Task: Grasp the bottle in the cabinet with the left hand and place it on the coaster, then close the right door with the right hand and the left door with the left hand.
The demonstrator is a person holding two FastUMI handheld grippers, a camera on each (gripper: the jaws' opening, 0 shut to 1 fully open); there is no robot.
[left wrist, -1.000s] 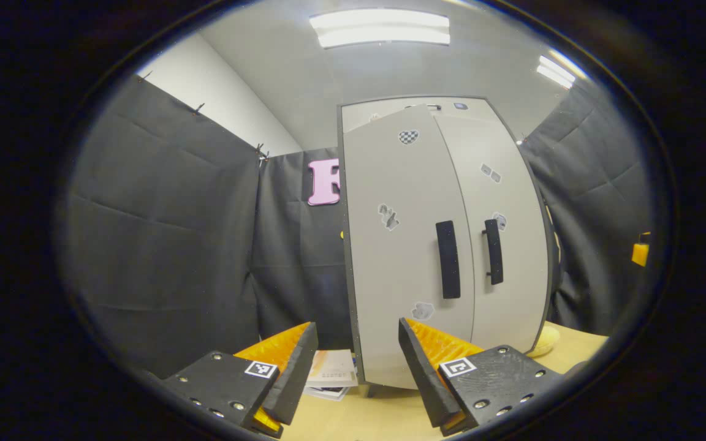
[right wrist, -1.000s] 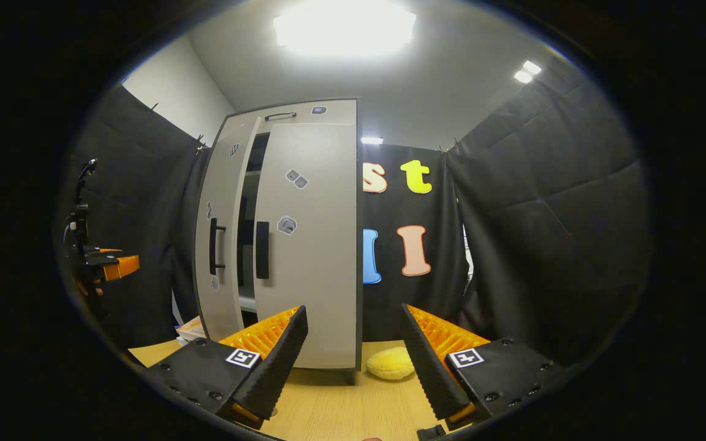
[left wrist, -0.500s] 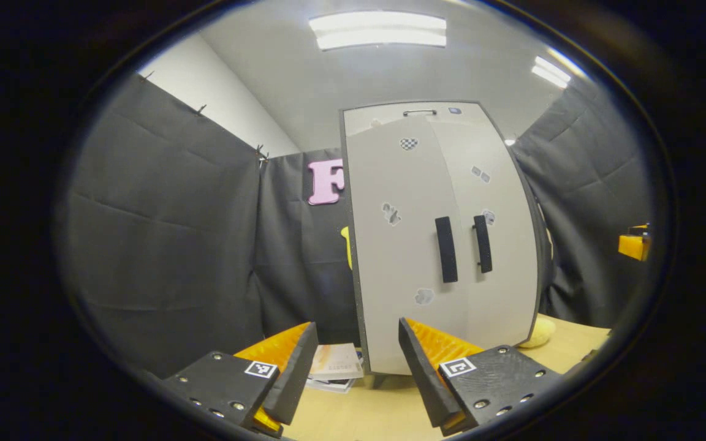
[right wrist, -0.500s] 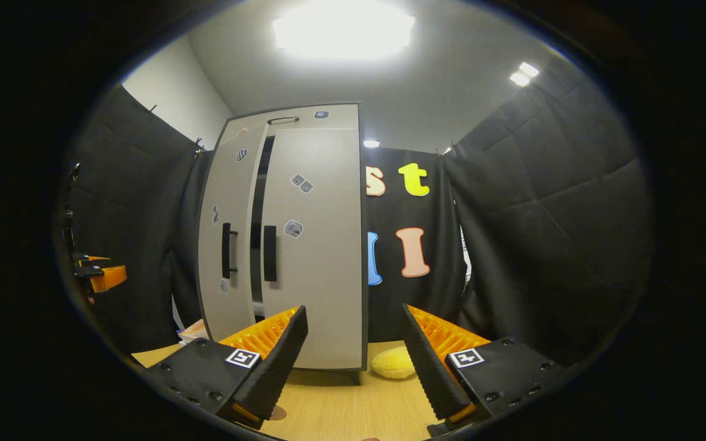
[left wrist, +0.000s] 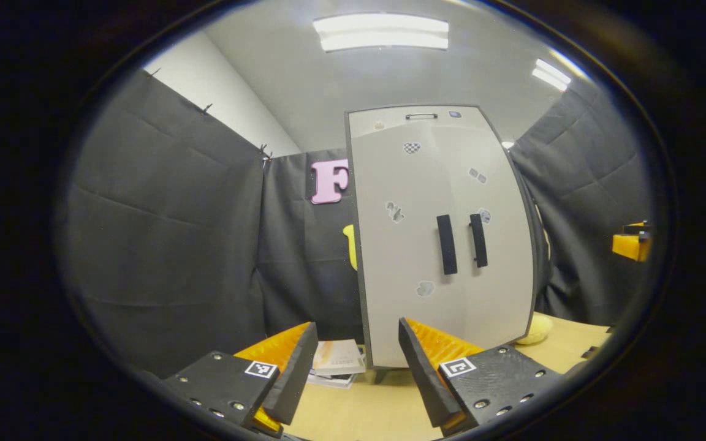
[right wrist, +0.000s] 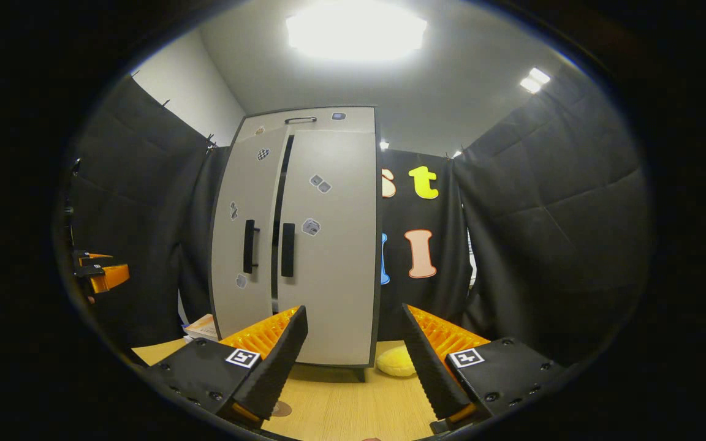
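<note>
On the counter (right wrist: 353, 404), the cabinet (left wrist: 445, 245) looks nearly shut, a thin gap between doors; both tools (left wrist: 353, 373) (right wrist: 353, 361) gape empty.

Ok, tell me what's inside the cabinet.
Nothing inside can be made out: the cabinet has both doors nearly shut, and the right gripper view shows just a dark slit between them; the contents are hidden.

I am operating in a recording booth: black cloth walls (right wrist: 543, 214), ceiling light panels (left wrist: 381, 32), wooden table (right wrist: 347, 404).
</note>
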